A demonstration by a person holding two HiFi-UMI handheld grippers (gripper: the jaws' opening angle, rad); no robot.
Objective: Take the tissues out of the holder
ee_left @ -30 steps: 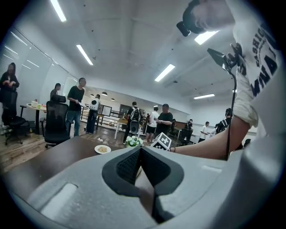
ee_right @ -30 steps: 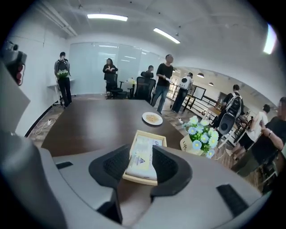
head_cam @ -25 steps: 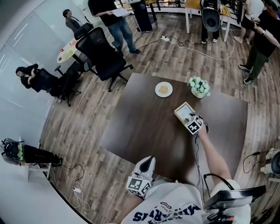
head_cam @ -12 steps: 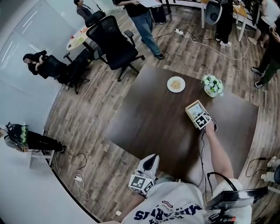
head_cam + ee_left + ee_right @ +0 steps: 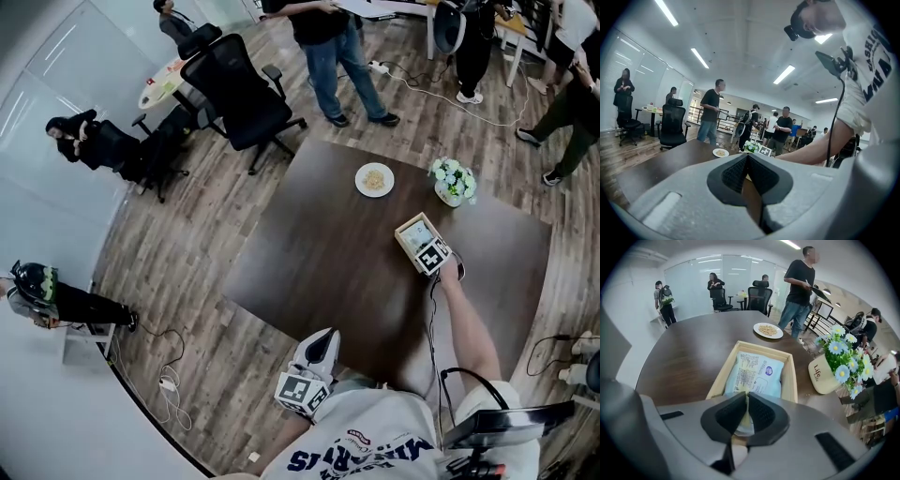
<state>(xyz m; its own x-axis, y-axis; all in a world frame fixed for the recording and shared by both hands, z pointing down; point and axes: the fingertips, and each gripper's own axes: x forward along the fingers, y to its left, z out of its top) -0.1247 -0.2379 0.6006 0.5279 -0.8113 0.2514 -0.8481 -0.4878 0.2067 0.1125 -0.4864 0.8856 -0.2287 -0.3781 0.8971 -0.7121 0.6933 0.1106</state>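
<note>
A light wooden holder (image 5: 790,376) stands on the dark table (image 5: 328,253) with a pale blue tissue pack (image 5: 754,373) lying in it. My right gripper (image 5: 746,401) points steeply down at the holder's near end. Its jaws have just been closing, and they now pinch the pack's near edge. In the head view the right gripper (image 5: 424,247) covers the near half of the holder (image 5: 412,231). The left gripper (image 5: 317,349) is held near my torso off the table's front edge, far from the holder. It is the left gripper (image 5: 749,159) with jaws together and nothing between them.
A potted bunch of white and blue flowers (image 5: 836,362) stands just right of the holder, and a plate of snacks (image 5: 768,330) lies beyond it. A black office chair (image 5: 239,94) and several standing people are past the table's far side.
The right gripper came down onto the holder's near end and now overlaps it. The left gripper stayed where it was. People in the background walked on.
</note>
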